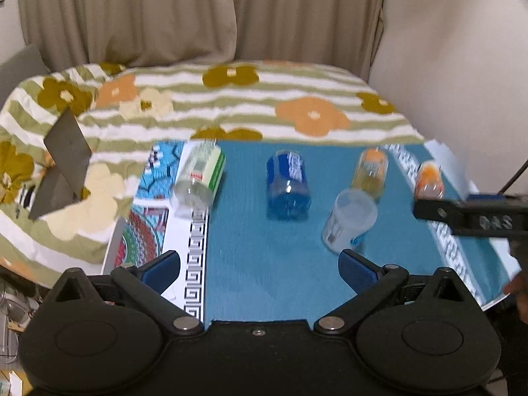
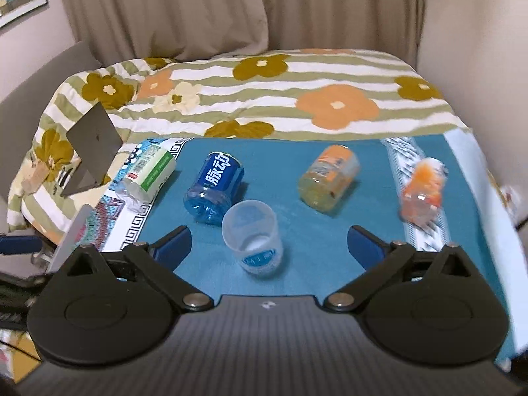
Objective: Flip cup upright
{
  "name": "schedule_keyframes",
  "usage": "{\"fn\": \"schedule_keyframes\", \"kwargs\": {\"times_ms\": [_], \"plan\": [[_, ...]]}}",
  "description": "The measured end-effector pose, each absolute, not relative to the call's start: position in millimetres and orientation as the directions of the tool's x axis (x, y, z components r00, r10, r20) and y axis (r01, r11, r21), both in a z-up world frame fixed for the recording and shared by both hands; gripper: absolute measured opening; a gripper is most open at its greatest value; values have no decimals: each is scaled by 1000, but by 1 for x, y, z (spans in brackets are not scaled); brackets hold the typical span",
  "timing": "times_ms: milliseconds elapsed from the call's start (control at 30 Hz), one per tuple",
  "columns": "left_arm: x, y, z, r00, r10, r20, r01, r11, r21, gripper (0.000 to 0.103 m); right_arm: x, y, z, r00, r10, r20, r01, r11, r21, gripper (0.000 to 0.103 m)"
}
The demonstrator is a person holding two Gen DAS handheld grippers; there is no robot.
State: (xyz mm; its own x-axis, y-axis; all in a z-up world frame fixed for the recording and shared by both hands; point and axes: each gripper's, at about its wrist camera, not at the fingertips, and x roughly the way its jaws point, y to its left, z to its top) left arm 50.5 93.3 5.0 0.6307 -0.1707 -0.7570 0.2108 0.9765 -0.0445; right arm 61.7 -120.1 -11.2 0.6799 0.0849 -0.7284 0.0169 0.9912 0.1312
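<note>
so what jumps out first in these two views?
The translucent cup on the teal mat, closest to the open right gripper and mouth up. Behind it four cut-down bottle pieces lie in a row: green-label, blue, yellow-orange, orange. The flowered bedspread fills the background.
</note>
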Motion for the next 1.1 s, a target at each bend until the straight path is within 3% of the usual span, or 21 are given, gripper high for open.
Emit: {"fn": "schedule_keyframes", "kwargs": {"times_ms": [333,1100], "plan": [[20,74,17,694,-132,-708,195,981,7,103,11,-143,22,650,-35,-759,60,998,6,103],[3,67,14,724,-133,-677,203,979,25,103,-17,-148,12,644,-78,-761,115,993,-5,103]]}}
